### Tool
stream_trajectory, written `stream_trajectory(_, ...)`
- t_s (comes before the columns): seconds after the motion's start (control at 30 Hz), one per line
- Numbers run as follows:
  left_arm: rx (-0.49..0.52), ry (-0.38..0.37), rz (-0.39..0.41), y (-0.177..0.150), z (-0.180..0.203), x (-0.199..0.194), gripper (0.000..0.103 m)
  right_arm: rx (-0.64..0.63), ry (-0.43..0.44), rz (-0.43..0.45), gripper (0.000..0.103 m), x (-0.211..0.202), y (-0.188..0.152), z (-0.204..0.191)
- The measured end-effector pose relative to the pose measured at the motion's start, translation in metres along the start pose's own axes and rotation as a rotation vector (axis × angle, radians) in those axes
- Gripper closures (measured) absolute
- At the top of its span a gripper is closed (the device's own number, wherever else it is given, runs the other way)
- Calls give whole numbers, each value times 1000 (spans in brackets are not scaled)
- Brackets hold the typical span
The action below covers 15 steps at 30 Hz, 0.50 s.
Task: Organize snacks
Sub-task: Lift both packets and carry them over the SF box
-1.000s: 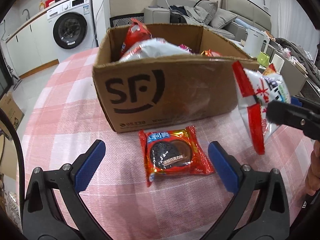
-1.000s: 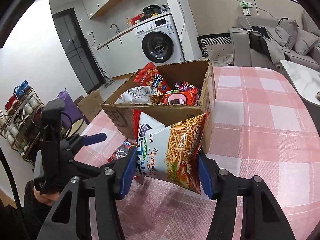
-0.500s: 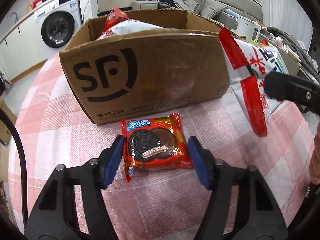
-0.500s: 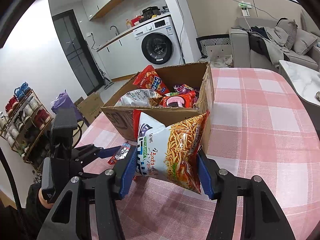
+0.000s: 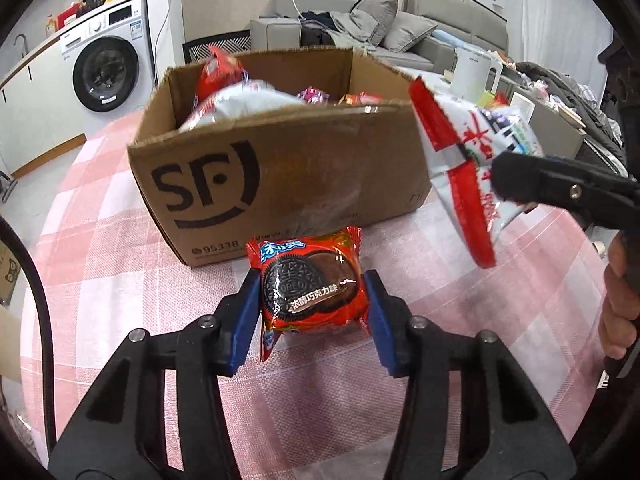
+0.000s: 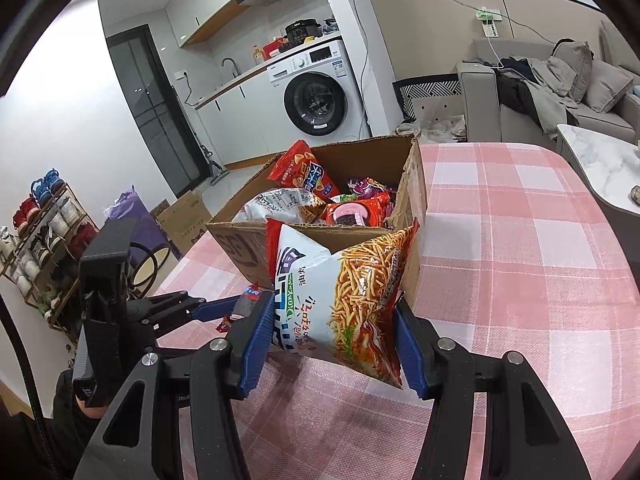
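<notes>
My left gripper [image 5: 310, 280] is shut on a red Oreo packet [image 5: 310, 284] and holds it just in front of the open cardboard box [image 5: 280, 184] marked SF. My right gripper [image 6: 332, 312] is shut on a white and red bag of noodle sticks [image 6: 340, 300], held beside the box's near right corner [image 6: 412, 248]. That bag [image 5: 472, 160] also shows in the left wrist view, to the right of the box. The box holds several snack bags [image 6: 304, 200].
The box stands on a table with a pink checked cloth [image 6: 520, 260]. A washing machine [image 6: 316, 96] and a grey sofa [image 6: 560, 92] are behind. A shoe rack [image 6: 44, 232] stands at the left, a marble side table [image 6: 600, 160] at the right.
My left gripper moved up to the Oreo packet, shut on it and lifted it off the cloth. My right gripper kept its bag almost still.
</notes>
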<state>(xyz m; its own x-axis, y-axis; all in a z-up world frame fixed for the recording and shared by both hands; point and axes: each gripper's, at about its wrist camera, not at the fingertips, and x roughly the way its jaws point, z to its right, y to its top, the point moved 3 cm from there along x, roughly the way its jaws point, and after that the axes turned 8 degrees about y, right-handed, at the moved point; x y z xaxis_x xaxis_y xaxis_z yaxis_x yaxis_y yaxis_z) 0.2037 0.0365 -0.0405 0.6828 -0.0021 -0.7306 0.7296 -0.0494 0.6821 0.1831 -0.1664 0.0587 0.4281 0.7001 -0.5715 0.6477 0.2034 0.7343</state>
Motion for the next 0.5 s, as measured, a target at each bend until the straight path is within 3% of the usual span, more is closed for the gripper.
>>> stream_trajectory(0.5, -33, -5, 143, 17, -13, -85, 56, -7, 16, 63, 46, -18, 9, -8)
